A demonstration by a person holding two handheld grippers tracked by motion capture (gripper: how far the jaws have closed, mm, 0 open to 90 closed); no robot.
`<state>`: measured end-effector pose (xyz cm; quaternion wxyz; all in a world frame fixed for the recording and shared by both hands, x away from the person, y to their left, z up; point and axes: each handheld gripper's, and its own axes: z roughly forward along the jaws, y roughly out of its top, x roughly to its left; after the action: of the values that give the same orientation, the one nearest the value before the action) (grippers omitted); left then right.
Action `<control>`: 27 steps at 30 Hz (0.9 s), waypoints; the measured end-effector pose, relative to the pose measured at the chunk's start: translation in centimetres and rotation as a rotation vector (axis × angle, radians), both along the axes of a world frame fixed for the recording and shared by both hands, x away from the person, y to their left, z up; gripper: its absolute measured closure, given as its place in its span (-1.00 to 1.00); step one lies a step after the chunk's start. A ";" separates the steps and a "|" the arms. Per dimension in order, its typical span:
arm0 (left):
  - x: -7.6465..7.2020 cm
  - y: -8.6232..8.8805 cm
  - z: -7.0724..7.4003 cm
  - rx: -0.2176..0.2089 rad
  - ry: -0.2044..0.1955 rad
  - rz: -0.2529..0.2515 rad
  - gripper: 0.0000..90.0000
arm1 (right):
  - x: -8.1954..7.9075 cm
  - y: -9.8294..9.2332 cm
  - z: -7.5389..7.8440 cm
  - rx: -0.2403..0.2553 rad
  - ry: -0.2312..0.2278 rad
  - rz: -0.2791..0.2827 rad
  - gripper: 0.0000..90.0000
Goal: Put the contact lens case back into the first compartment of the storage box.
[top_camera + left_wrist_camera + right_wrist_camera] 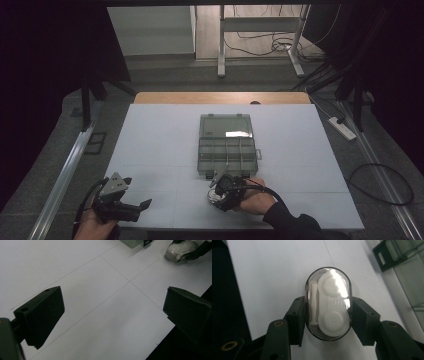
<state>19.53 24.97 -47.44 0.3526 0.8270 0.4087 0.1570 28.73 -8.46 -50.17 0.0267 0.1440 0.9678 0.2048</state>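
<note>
Nearest the camera in the high view, the left gripper [131,205] hovers over the bare front-left of the white worktop [150,150], jaws spread wide with nothing between them; in the left gripper view its 2 black pads stand well apart above the sheet.

To its right, the right gripper [218,192] sits at the front centre, jaws clenched on the case [328,303], a small clear oval shell with a white 2-cup lens holder and a white stick inside. In the right gripper view the 2 pads press the case on its long sides, about midway along. The case shows again in the left gripper view [180,250], low on the worktop; whether it rests on the sheet or hangs just above I cannot tell.

Just beyond the case lies the box [227,145], a grey compartment organiser with its clear lid open and lying flat behind it. Its front edge is near the right gripper.

Risks, as I judge them: the shell is smooth and rounded, so the pads could slide off its curve and the case could squirt out if the hand tilts. Squeezing harder could pop the lid. Moving forward low could knock the case against the box's front wall or latch.
</note>
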 end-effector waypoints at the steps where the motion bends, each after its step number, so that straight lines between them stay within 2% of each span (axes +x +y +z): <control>1: 0.0 0.0 0.0 0.000 0.000 0.000 -0.92 | 0.0 0.0 0.2 0.008 0.000 0.002 0.08; 8: 0.0 0.1 0.0 -0.012 0.001 -0.005 -0.92 | 0.2 -0.1 1.0 0.049 0.015 -0.017 0.08; 19: 0.0 0.2 0.0 -0.015 0.001 -0.006 -0.92 | 0.7 -0.8 2.8 0.126 0.002 -0.062 0.08; 27: 0.0 0.1 0.0 -0.013 0.002 -0.007 -0.93 | 1.2 -1.0 3.4 0.152 -0.011 -0.101 0.08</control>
<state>19.55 25.09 -47.43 0.3580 0.8263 0.4072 0.1524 29.89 -9.43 -46.77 0.0312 0.1932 0.9408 0.2769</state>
